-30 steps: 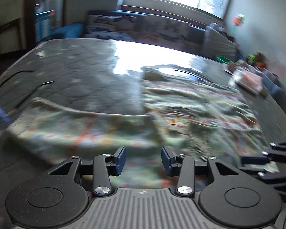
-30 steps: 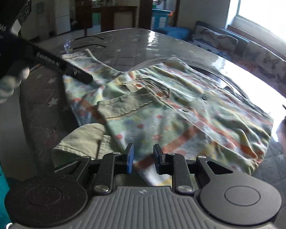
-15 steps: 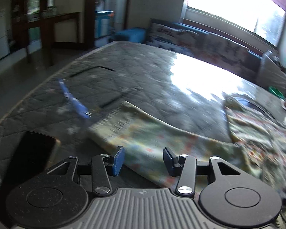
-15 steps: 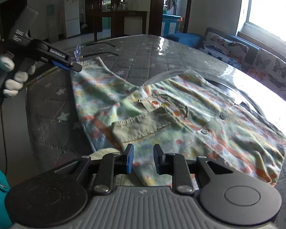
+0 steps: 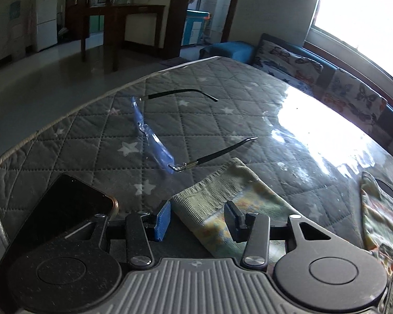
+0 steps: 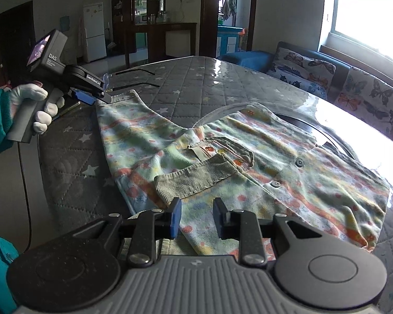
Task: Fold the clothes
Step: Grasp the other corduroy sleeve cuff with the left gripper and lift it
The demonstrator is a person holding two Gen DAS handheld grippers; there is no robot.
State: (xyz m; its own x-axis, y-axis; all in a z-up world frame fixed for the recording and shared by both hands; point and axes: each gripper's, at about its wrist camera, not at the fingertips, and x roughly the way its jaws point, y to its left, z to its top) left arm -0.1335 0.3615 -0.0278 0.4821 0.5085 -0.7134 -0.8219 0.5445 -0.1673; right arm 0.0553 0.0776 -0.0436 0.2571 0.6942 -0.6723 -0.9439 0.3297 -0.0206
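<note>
**A:** Left gripper (image 5: 196, 217): jaws half apart, nothing clamped. The ribbed cuff (image 5: 207, 196) of the outstretched sleeve (image 5: 251, 206) lies just ahead of the gap, its corner between the pads and not pressed by either.

**B:** Sleeve axis?

**A:** It runs from the cuff away to the gripper's right, toward the shirt (image 6: 275, 167) body. The cuff edge lies roughly crosswise to the jaws. Judgement: close on the cuff, then carry it along that axis onto the chest.

**B:** Right gripper (image 6: 196, 219)?

**A:** A narrow gap, also empty. It hovers over the shirt's near edge. The other cuff (image 6: 194, 180) already lies folded across the front. It is well apart from the loose cuff, so the left hand is the nearer one.

**B:** Anything in the way?

**A:** A phone (image 5: 65, 209) just left of the left jaw. Glasses (image 5: 170, 141) beyond the cuff, one temple tip near it, on the quilted surface (image 5: 196, 99). Risk, by judgement: the cuff drags the temple.
</note>
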